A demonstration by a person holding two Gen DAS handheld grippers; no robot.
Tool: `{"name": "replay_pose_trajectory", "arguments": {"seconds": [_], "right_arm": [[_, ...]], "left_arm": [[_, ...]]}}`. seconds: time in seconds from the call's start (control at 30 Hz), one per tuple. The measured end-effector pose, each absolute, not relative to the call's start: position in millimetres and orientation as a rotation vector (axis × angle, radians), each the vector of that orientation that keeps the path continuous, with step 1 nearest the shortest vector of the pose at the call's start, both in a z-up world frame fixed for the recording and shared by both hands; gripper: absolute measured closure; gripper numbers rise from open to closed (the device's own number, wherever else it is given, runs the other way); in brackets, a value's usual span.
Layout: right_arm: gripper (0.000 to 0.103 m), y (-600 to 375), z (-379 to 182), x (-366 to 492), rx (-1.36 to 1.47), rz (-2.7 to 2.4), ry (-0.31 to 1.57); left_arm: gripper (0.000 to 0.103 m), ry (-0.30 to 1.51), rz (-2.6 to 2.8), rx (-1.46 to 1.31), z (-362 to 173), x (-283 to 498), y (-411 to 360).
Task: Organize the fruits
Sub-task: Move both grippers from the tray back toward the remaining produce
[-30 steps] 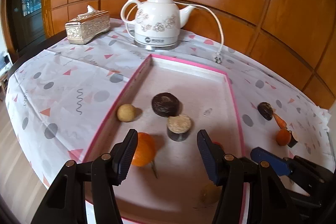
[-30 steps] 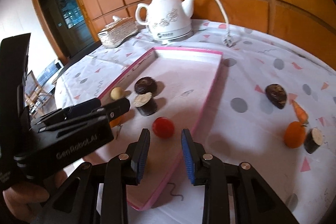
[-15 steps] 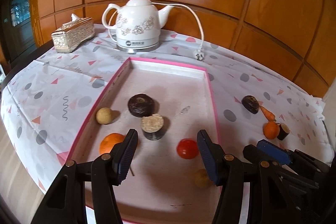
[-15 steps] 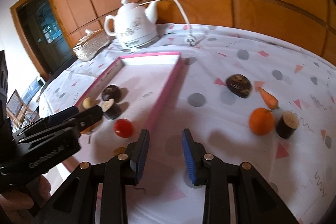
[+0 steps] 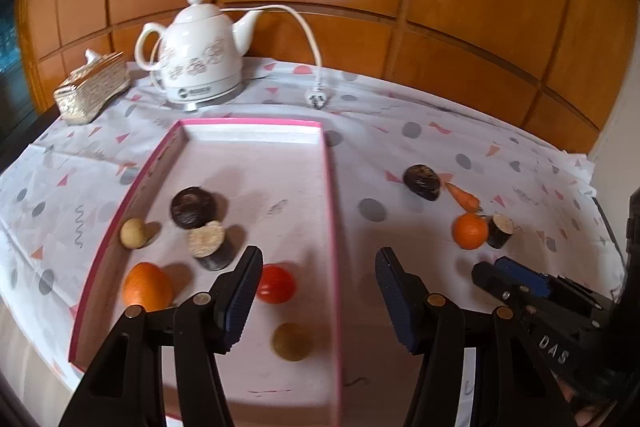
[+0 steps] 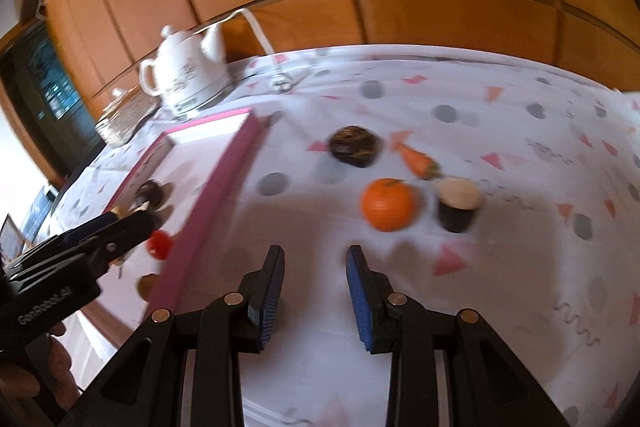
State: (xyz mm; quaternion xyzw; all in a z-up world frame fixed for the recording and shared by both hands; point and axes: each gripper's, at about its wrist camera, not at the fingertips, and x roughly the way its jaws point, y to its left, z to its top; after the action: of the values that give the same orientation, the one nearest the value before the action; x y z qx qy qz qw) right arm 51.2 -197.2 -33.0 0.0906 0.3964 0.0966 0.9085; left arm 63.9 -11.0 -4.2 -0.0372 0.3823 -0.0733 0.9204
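Observation:
A pink-rimmed tray (image 5: 326,163) holds an orange (image 5: 147,286), a red tomato (image 5: 276,284), a tan ball (image 5: 133,233), a brown ball (image 5: 292,341), a dark round fruit (image 5: 193,207) and a dark cut piece (image 5: 210,245). On the cloth to its right lie an orange (image 6: 387,203), a dark cut piece (image 6: 457,203), a carrot (image 6: 416,159) and a dark fruit (image 6: 354,147). My left gripper (image 5: 318,291) is open and empty above the tray's right rim. My right gripper (image 6: 315,289) is open and empty, just short of the loose orange.
A white kettle (image 5: 200,51) with its cord and plug (image 5: 316,99) stands behind the tray. A tissue box (image 5: 92,89) sits at the back left. Wood panelling backs the table. The table's front edge runs close below the tray.
Both grippers have swung to the right. The right gripper left the tray and now faces the loose fruit on the cloth. Both stayed open.

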Motion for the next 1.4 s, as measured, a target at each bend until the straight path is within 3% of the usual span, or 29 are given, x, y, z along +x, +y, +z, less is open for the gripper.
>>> {"name": "replay_pose_trajectory", "arguments": {"seconds": [0.53, 1.4], "right_arm": [[0.071, -268.8, -48.7, 42.9, 0.265, 0.007, 0.818], [0.071, -306.5, -70.9, 45.1, 0.245, -0.147, 0.822]], "left_arm": [[0.044, 0.833, -0.273, -0.026, -17.1, 66.4, -59.3], [0.044, 0.865, -0.442, 0.009, -32.2, 111.7, -142.7]]}}
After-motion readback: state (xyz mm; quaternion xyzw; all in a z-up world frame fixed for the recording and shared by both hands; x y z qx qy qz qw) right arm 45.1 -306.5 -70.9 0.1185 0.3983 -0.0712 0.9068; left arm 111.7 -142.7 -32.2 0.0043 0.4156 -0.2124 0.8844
